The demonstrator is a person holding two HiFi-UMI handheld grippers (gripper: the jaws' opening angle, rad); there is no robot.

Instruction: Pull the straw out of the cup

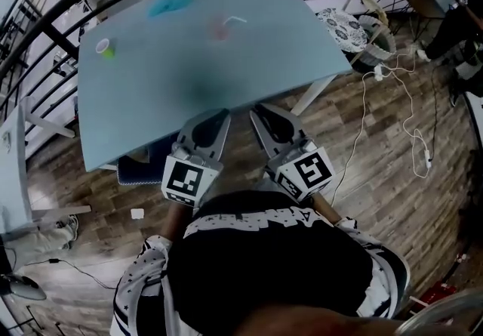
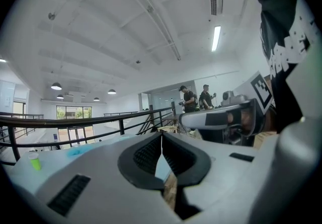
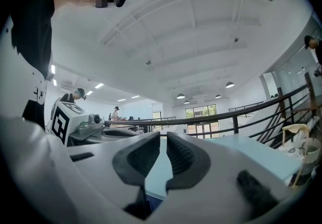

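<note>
Claws low at the near edge, cup and straw far across

Head view: left claw (image 1: pixel 215 119) and right claw (image 1: pixel 264 115) side by side at the near edge of the pale blue worktop (image 1: pixel 226 78), tips toward the far edge. Well apart from both, near the far edge and right of the middle, a blurred pink cup (image 1: pixel 218 29) with the white straw (image 1: pixel 235 20) in it, tilted toward the right edge. Close to the left edge, a small cup (image 1: pixel 103 45); by the far edge, a blue patch (image 1: pixel 170 2), too blurred to name. Left gripper view: tips pressed together, nothing between them. Right gripper view: tips almost together, only a thin slit between, nothing in it; worktop beyond.
</note>
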